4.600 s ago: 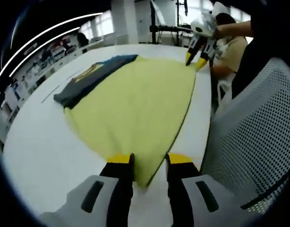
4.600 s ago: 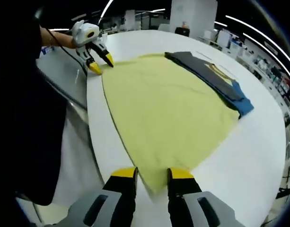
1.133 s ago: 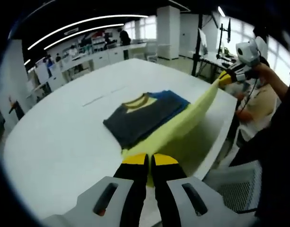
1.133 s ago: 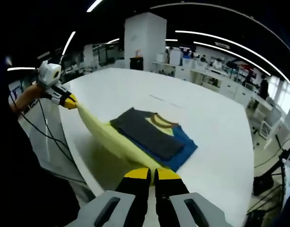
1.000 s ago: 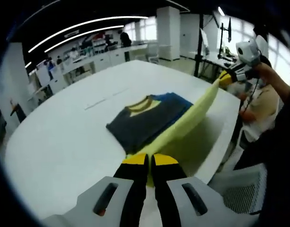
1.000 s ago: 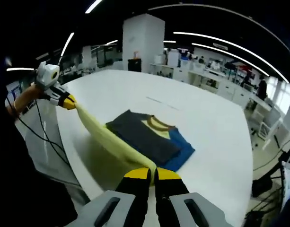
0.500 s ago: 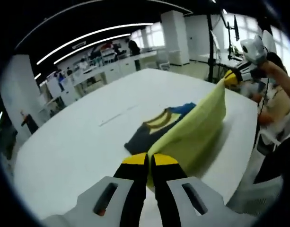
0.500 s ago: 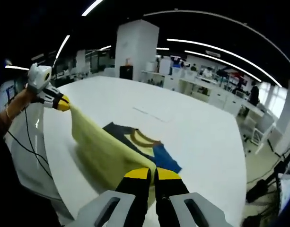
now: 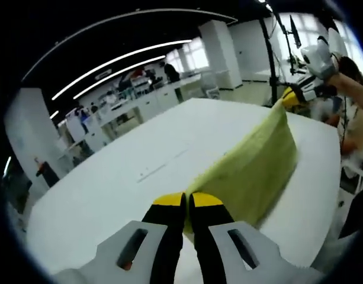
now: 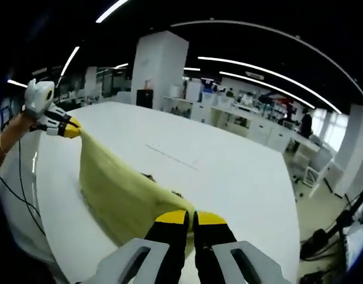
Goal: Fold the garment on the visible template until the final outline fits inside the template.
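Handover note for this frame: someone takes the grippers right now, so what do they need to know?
Left gripper: shut on one corner of the yellow garment.
Right gripper: shut on the other corner.
The garment hangs taut between them, raised off the white table like a curtain, its lower part on the table. The faint marks on the tabletop lie beyond it.
Done: near edge gripped and lifted.
Left: lay that edge over to make the fold, flatten it, then check the outline against the template.
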A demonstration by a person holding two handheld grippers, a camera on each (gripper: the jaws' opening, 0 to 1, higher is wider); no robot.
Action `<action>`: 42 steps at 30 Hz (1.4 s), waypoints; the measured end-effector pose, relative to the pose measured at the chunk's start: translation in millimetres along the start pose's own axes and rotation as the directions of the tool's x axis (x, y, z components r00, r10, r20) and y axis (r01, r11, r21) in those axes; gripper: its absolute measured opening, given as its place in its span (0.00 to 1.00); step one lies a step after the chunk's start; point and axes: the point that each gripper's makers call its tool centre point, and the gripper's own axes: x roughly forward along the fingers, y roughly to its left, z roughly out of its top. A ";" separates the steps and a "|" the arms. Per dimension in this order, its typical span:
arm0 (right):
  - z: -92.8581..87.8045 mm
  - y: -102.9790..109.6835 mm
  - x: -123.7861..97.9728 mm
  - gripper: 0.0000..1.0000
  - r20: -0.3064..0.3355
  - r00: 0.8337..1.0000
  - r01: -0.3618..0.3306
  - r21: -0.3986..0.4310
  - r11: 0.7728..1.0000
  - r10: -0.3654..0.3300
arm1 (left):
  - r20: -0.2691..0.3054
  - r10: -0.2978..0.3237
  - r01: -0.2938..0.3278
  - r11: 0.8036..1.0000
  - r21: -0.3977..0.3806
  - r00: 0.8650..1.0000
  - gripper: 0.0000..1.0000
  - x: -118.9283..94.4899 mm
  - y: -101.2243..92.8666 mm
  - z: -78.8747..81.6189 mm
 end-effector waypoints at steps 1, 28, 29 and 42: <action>0.4 -1.7 3.3 0.00 0.001 1.000 0.002 -0.002 1.000 -0.002 | 0.000 0.004 -0.004 1.000 0.004 1.000 0.01 2.5 1.2 0.1; -51.9 -30.6 110.9 0.00 -0.138 0.990 0.007 0.026 1.000 -0.003 | -0.092 -0.059 0.045 0.989 -0.144 0.994 0.01 108.8 19.3 -44.5; -55.0 -30.0 113.2 0.00 -0.150 0.989 0.001 0.032 0.999 0.004 | -0.101 -0.066 0.052 0.989 -0.135 0.993 0.01 112.1 18.3 -47.5; -87.1 -33.6 154.8 0.00 -0.222 0.975 -0.019 0.025 1.000 0.024 | -0.194 -0.068 0.061 0.997 -0.044 0.979 0.01 162.4 21.5 -83.5</action>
